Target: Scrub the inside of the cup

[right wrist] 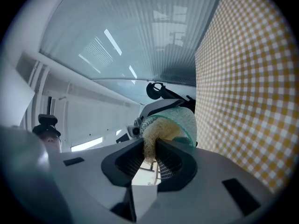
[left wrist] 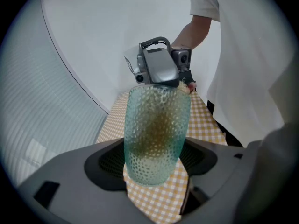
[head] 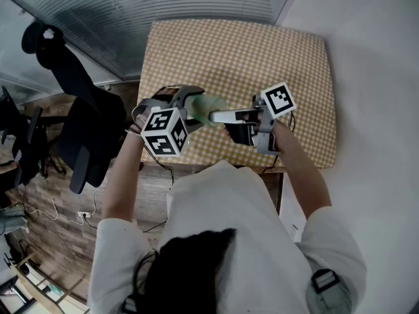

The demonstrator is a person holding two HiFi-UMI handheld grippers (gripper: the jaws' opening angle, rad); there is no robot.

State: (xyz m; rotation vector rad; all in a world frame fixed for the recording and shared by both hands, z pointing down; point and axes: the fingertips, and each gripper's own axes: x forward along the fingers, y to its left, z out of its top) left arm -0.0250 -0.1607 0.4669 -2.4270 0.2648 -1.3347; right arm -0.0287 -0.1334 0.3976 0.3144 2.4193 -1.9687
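A pale green dimpled glass cup (left wrist: 156,139) lies tilted between the jaws of my left gripper (left wrist: 156,161), which is shut on its lower body. In the head view the cup (head: 208,107) is held above the near edge of the table, its mouth turned to the right. My right gripper (right wrist: 153,149) is shut on a tan scrubbing sponge (right wrist: 154,133), whose far end sits inside the mouth of the cup (right wrist: 184,119). Through the glass the sponge (left wrist: 159,125) shows as a brown patch. From the left gripper view, the right gripper (left wrist: 159,68) stands at the cup's rim.
A table with a yellow checked cloth (head: 262,51) lies below both grippers. A black office chair (head: 82,126) stands at the left over a wood floor. A ribbed glass wall (head: 163,5) runs behind the table, and a white wall (head: 373,77) is at the right.
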